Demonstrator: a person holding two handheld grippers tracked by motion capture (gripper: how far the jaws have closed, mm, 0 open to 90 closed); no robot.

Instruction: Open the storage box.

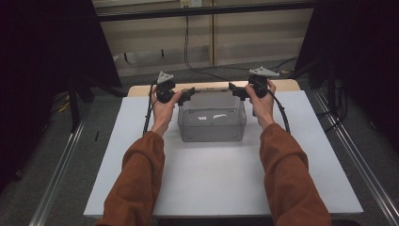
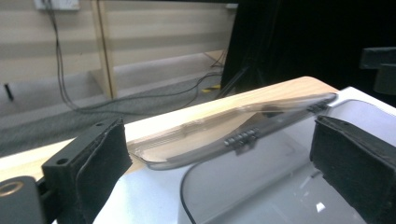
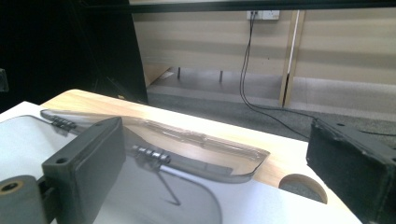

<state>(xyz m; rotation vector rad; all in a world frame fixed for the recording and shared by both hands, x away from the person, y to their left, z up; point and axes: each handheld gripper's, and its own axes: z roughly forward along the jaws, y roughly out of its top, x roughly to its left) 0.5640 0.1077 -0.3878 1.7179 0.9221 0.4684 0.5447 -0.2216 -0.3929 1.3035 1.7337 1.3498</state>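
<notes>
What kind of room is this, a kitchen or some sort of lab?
Probably a lab or recording setup, not a kitchen: a white board on a wooden table, dark curtains, loose wall cables, and a clear plastic box between handheld grippers.

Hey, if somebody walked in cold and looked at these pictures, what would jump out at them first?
Probably the clear box standing mid-table on the white board, its hinged lid swung open toward the far wooden edge. Next, the two orange-sleeved arms reaching in from the near side, holding the left gripper and right gripper at the box's far corners. Both grippers' jaws are open, on either side of the lid's ends.
</notes>
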